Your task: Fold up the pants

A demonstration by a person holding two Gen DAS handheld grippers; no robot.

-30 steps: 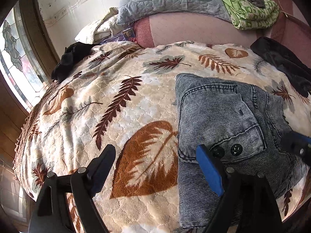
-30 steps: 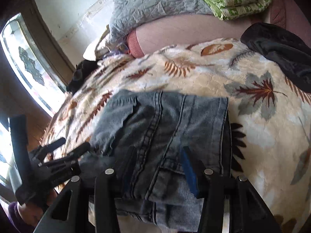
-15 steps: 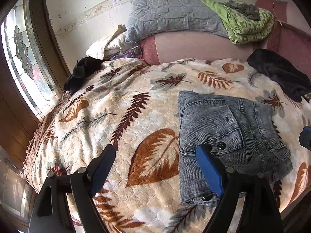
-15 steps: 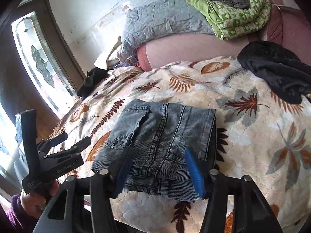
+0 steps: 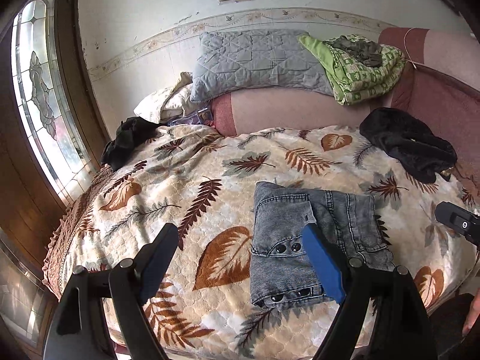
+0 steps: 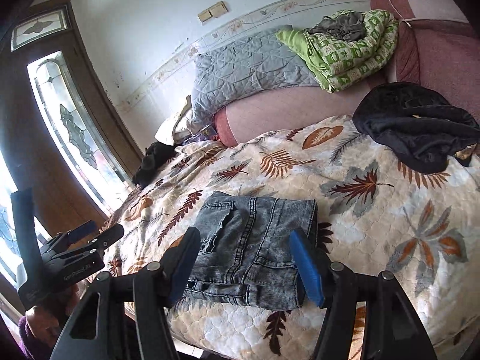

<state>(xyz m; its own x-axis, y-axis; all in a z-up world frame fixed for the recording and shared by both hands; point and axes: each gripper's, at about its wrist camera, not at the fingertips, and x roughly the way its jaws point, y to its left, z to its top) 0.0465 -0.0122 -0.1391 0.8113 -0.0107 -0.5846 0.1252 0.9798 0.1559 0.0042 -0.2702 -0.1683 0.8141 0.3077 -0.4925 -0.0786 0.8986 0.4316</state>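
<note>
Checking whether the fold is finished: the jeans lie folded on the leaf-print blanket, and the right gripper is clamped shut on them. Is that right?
Not quite. The jeans do lie folded on the leaf-print blanket, but the right gripper is not clamped on them: its jaws have just been opening and stand apart above the cloth, pads touching nothing, as the right wrist view shows.

A bed (image 5: 186,198) under a cream blanket with brown and grey leaves carries everything. Folded grey jeans (image 5: 312,240) lie near its front edge, a dark crumpled garment (image 5: 408,147) sits at the far right, and another black heap (image 5: 129,141) rests at the far left corner by the window, well apart from the jeans.
</note>
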